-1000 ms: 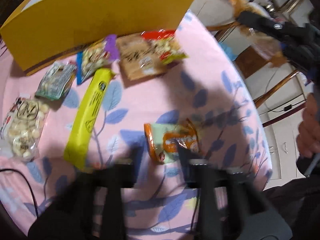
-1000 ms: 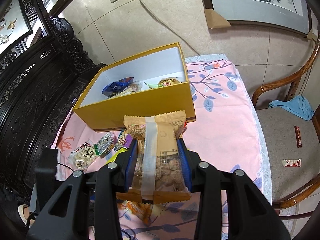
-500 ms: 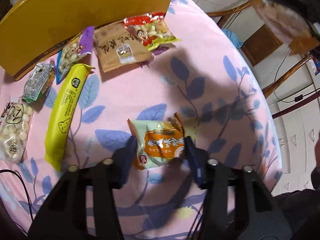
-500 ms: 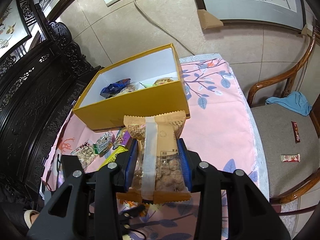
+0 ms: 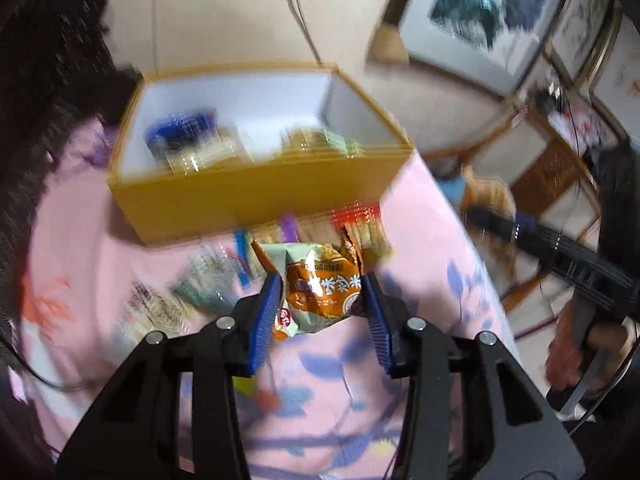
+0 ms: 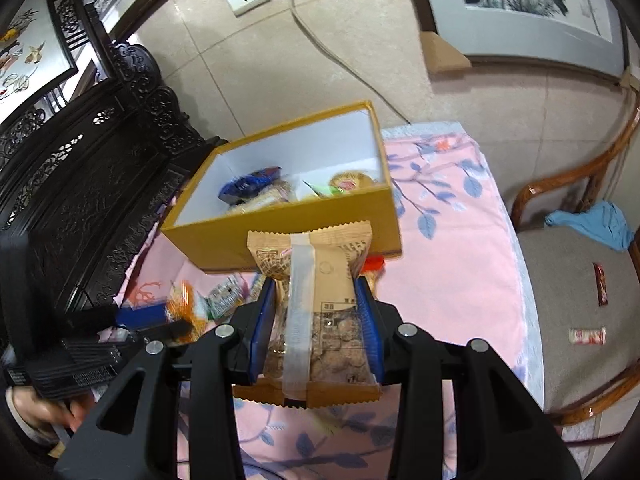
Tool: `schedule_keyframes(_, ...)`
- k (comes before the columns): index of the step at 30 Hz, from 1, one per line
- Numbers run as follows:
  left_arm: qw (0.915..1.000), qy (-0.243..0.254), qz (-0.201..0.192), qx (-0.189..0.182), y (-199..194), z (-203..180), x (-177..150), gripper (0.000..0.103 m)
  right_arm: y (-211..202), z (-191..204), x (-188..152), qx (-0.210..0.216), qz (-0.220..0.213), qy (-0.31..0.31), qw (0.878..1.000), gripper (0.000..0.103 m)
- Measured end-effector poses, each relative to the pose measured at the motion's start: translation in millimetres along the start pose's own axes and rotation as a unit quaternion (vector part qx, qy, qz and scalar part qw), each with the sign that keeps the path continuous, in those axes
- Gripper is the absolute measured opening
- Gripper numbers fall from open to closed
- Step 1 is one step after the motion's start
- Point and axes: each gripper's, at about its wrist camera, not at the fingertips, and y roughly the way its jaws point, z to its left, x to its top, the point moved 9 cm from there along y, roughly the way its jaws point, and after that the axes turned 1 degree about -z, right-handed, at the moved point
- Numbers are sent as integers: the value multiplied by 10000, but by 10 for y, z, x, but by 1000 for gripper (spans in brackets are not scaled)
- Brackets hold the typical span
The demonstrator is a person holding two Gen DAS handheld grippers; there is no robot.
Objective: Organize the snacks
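Observation:
An orange and green snack packet (image 5: 316, 268) hangs above the pink tablecloth (image 5: 424, 240), with my left gripper (image 5: 321, 292) shut on it between its blue pads. In front of it stands the open yellow box (image 5: 256, 200) with several snacks inside. My right gripper (image 6: 315, 286) is shut on a brown cracker packet (image 6: 320, 256) with a clear window, held upright above the table before the yellow box (image 6: 216, 248). The left gripper (image 6: 176, 320) also shows blurred at the left of the right wrist view, lower than the right one.
Several loose snack packets (image 6: 224, 296) lie on the cloth by the box's near wall. A dark carved cabinet (image 6: 80, 184) stands left. A wooden chair (image 6: 568, 184) at the right carries a blue cloth (image 6: 596, 224) and two small packets (image 6: 586, 336).
My left gripper closed on the orange and green packet, lifted it off the cloth and tilted up so the box's inside shows. The right gripper rose slightly with its packet.

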Motion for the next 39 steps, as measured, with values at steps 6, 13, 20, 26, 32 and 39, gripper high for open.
schedule_keyframes(6,9968,-61,-768,232,-212,301,887,43,113,264,646,187,-475,-340,9981,40)
schedule_keyframes(13,9925,-220,-1091,502,29,601,1589,44,432,483,1302,275,-855,-660,9938,40)
schedule_keyframes(20,9855,-665,-1108,1097,277,934,1755,90,689,494,1550,-121,-999,-696,9925,81)
schedule_keyframes(26,9827,-1063,-1254,853,-16,1057,1480,93,437,348,1388,-170,-1149,-795,9900,83)
schedule_keyframes(32,9825,-1363,-1019,760,-192,1135,873,93,300,-24,839,-381,-683,-435,9960,83)
schedule_keyframes(39,9910,-933,-514,810,-202,922,130,93,372,-110,117,-564,-55,-486,9972,78)
